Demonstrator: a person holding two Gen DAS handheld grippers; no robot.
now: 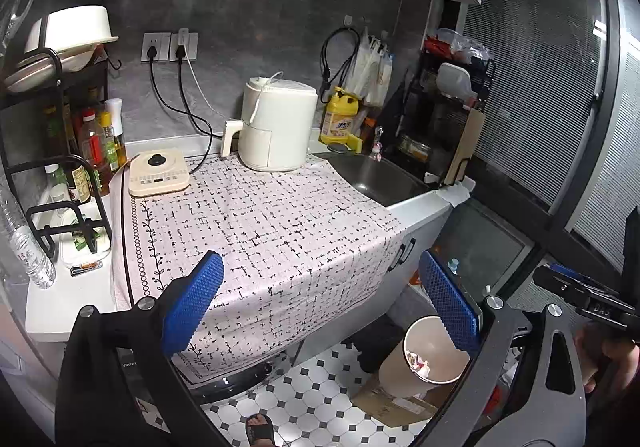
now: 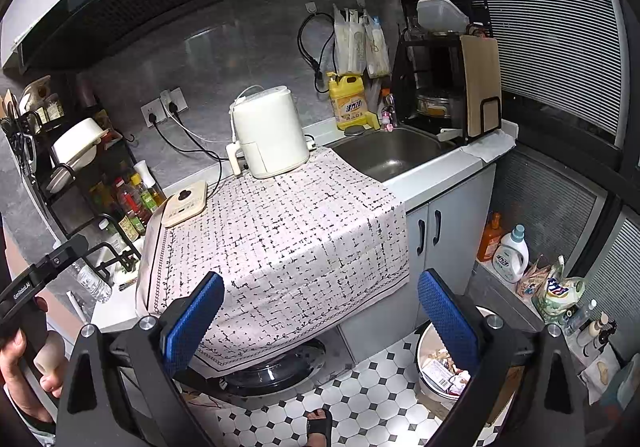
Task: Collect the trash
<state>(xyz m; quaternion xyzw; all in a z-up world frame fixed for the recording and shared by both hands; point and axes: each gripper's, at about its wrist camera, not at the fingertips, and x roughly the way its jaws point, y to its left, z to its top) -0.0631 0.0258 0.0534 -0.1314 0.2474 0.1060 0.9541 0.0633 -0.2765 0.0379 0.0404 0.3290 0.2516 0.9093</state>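
We hold both sets of jaws wide open with nothing in them, above the bench [image 1: 420, 207]. The trash [image 2: 442, 371] sits in the bin [image 1: 424, 355] on the floor, near right. It looks light and crumpled, so we should pinch one scrap gently.

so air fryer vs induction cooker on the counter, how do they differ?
The air fryer is tall and rounded; the induction cooker is a flat, low slab. The air fryer stands at the back by the sink; the induction cooker lies nearer the bottle rack. The air fryer has a handle sticking out; the induction cooker has a black knob on top. Both are cream and rest on the patterned cloth.
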